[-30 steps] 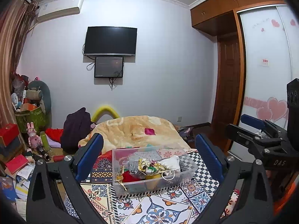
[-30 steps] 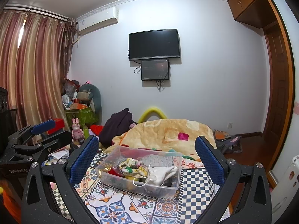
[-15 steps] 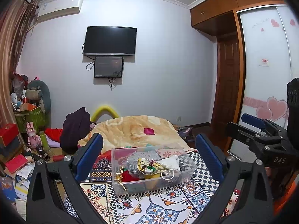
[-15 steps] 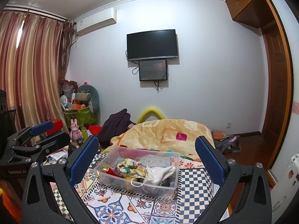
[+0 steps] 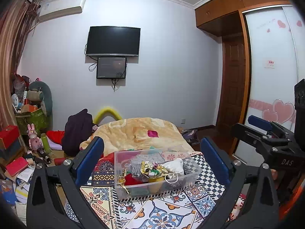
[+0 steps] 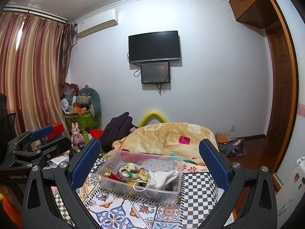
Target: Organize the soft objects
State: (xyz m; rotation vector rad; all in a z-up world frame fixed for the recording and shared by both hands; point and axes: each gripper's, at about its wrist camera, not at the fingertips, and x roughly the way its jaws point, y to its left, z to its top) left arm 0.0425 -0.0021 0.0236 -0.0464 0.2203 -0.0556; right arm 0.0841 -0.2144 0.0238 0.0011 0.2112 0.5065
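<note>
Both my left claw and right claw gape wide and empty, the clear plastic bin of soft things dead ahead, roughly equally near.

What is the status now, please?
Left gripper and right gripper open, empty. Clear plastic bin of soft items ahead on patterned cloth. Nothing blocking.

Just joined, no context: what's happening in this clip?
Nothing is grasped. Both handheld grippers, left and right, are open and hover short of a clear plastic bin on a patterned cloth. The bin holds soft items, among them a floral fabric piece and a white pouch. Neither gripper touches anything.
</note>
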